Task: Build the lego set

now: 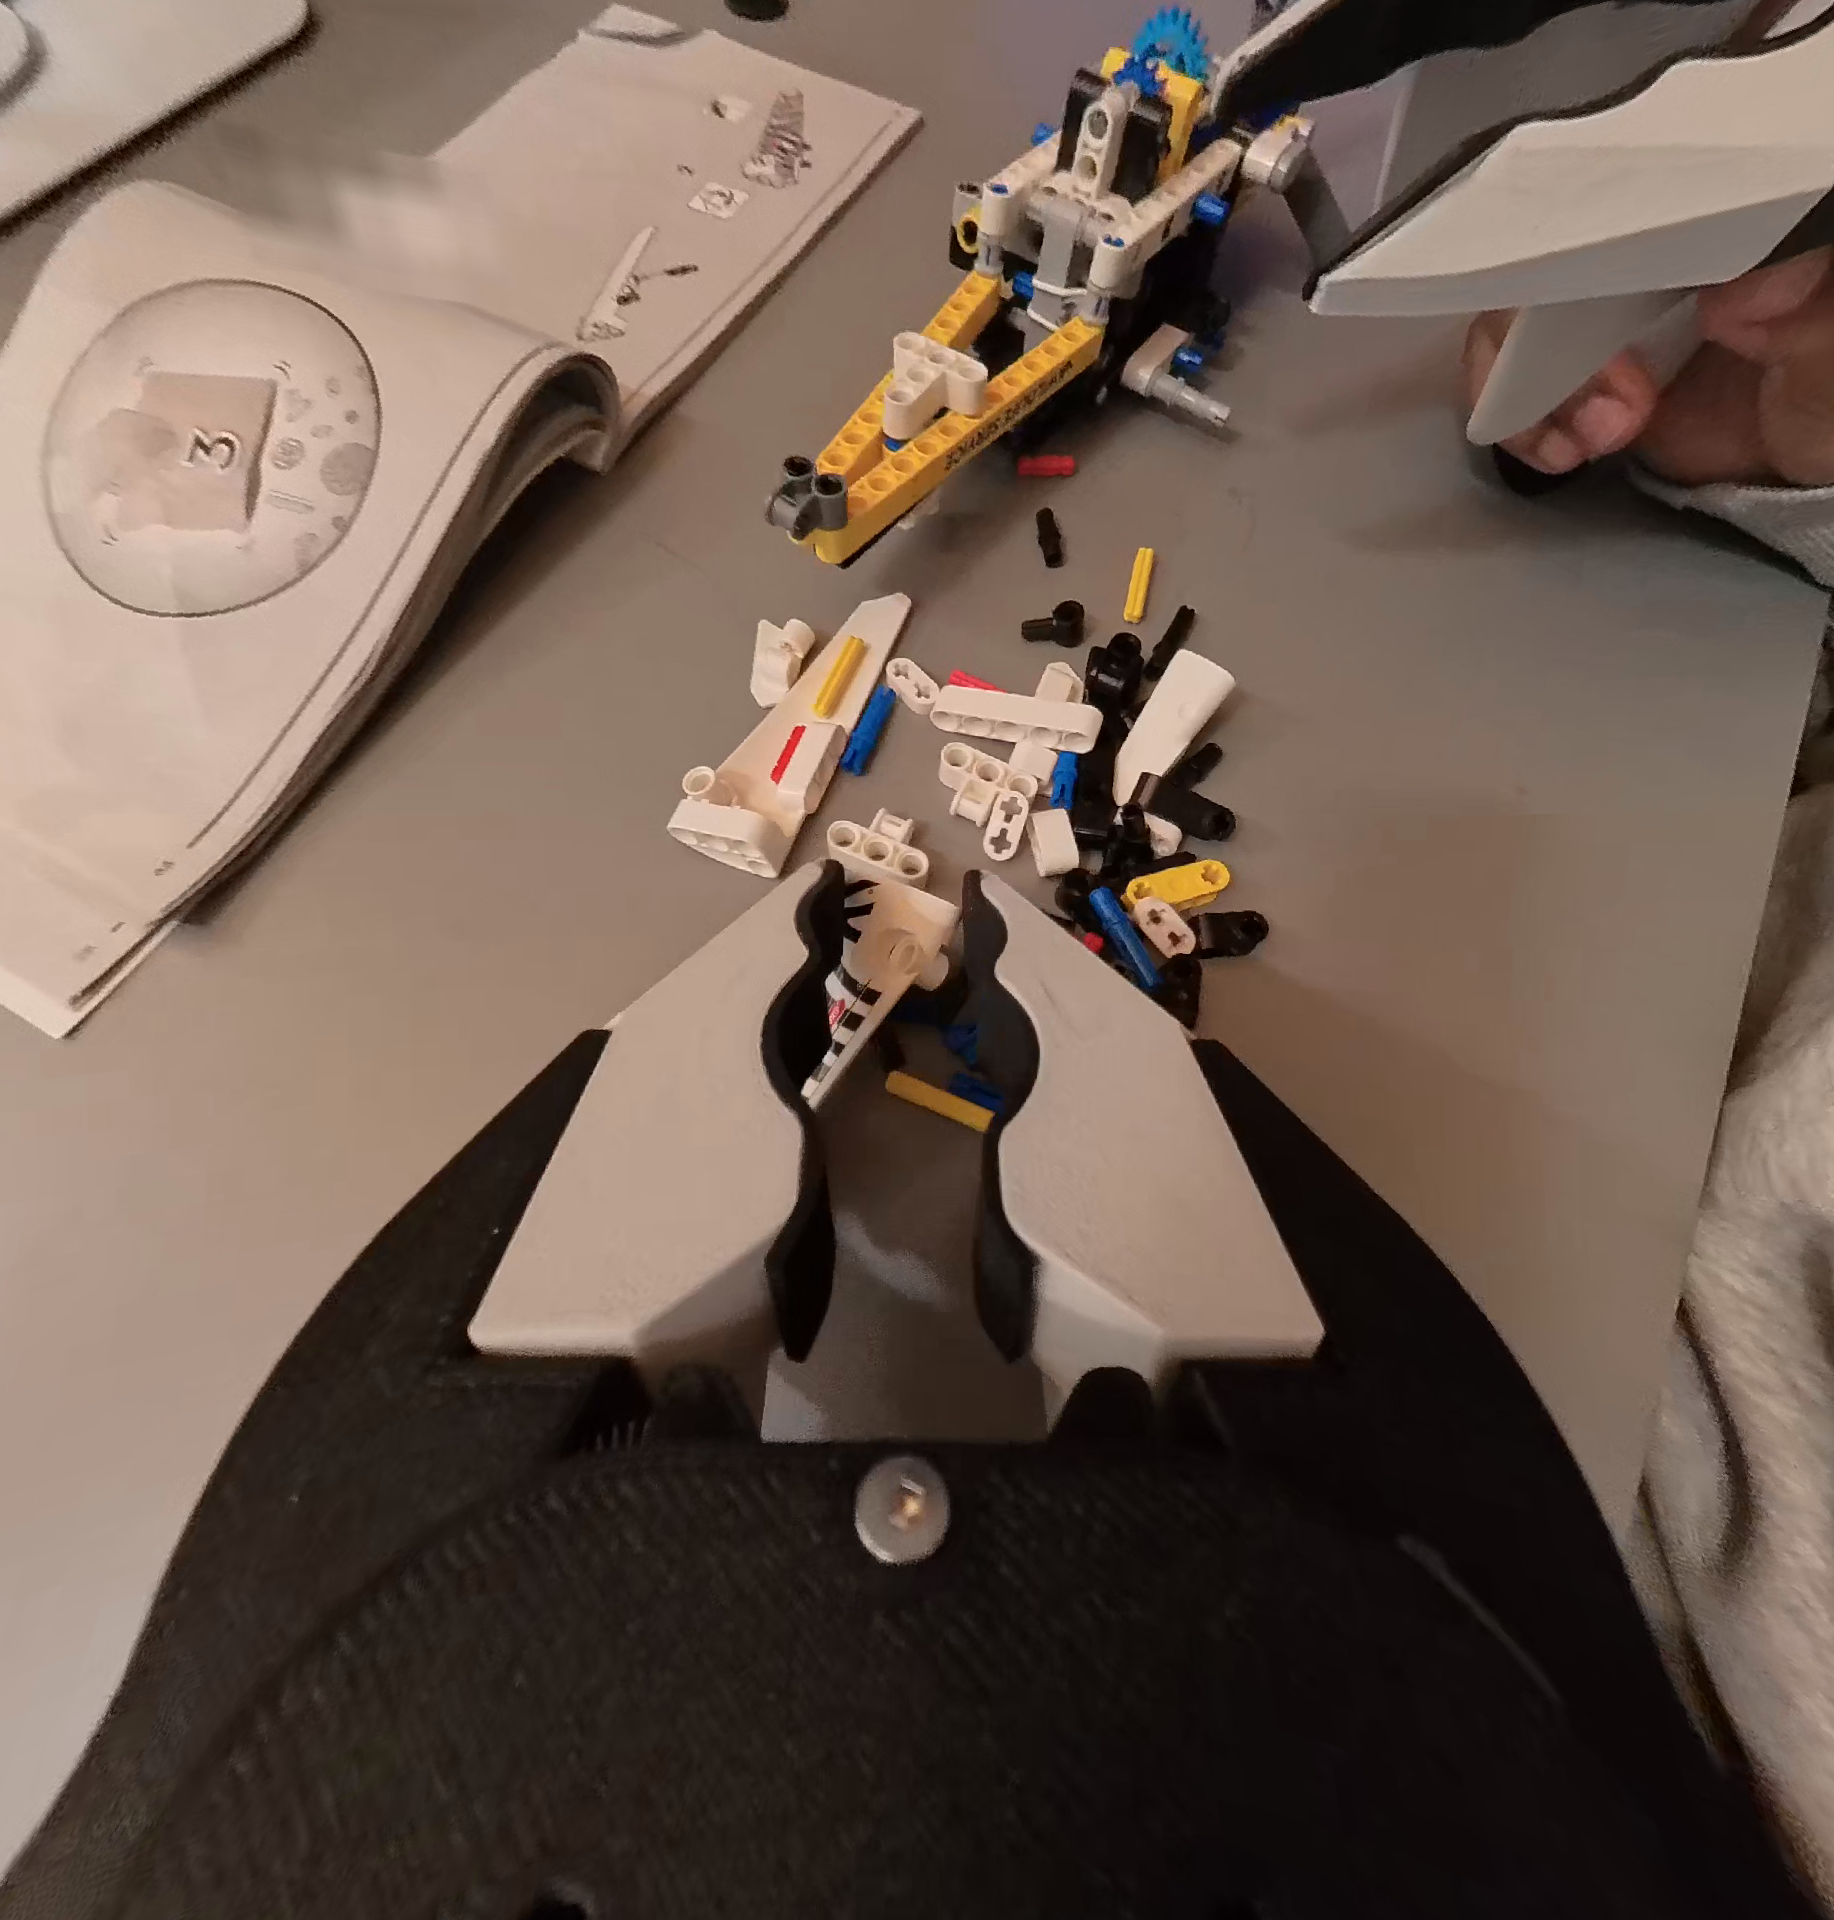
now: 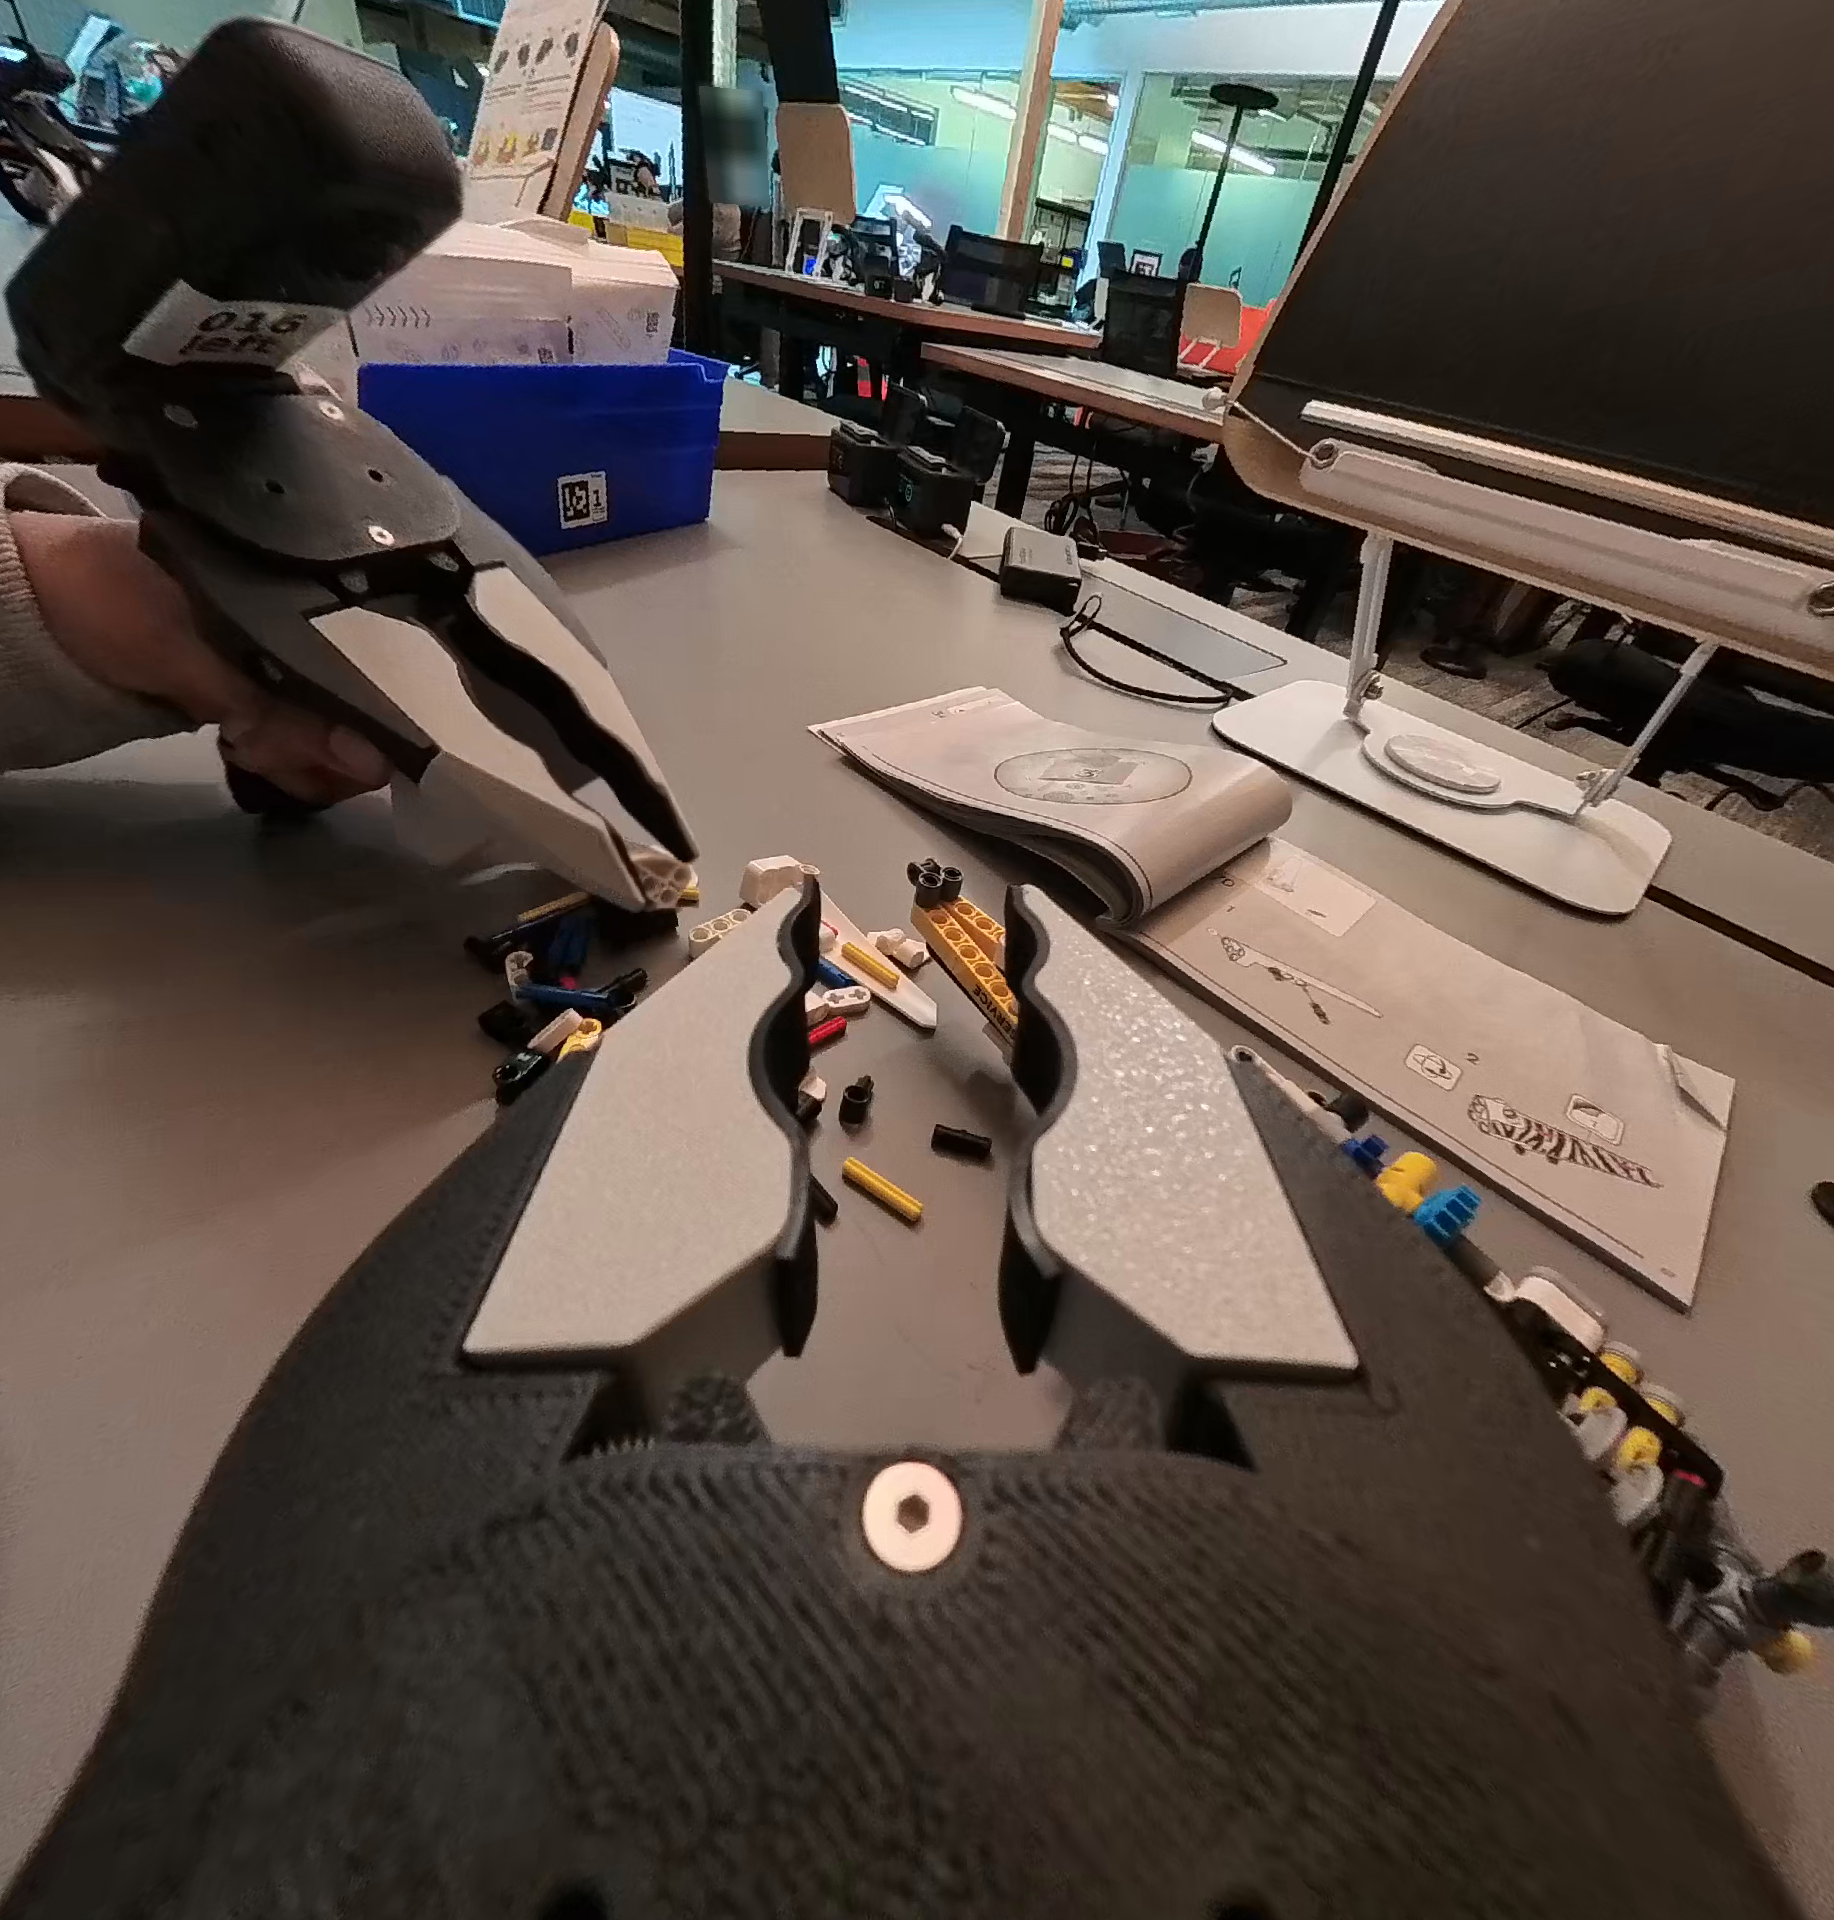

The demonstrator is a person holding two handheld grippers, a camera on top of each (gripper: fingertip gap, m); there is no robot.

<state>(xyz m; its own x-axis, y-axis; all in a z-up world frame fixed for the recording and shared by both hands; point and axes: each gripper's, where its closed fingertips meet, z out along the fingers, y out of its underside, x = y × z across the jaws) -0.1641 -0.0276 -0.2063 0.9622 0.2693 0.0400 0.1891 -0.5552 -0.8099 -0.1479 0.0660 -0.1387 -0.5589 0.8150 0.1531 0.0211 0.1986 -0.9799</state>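
My left gripper (image 1: 897, 896) is shut on a white panel piece with a black-and-white striped sticker (image 1: 892, 961), low over the near end of the pile of loose pieces (image 1: 1048, 748). In the right wrist view the left gripper (image 2: 672, 864) pinches the white piece (image 2: 655, 871) just above the table. The yellow, white and black model (image 1: 1048, 291) lies beyond the pile. My right gripper (image 2: 911, 914) is open and empty, over small pins, with the model's yellow nose (image 2: 970, 951) just past its tips. It also shows at the top right of the left wrist view (image 1: 1515, 156).
An open instruction booklet (image 1: 269, 499) lies left of the model, and shows in the right wrist view (image 2: 1100, 810). A blue bin (image 2: 539, 447) and a white box (image 2: 518, 291) stand at the back. A monitor stand (image 2: 1443, 769) is at the right. The gap from one gripper's tips to the other's is roughly 12 centimeters.
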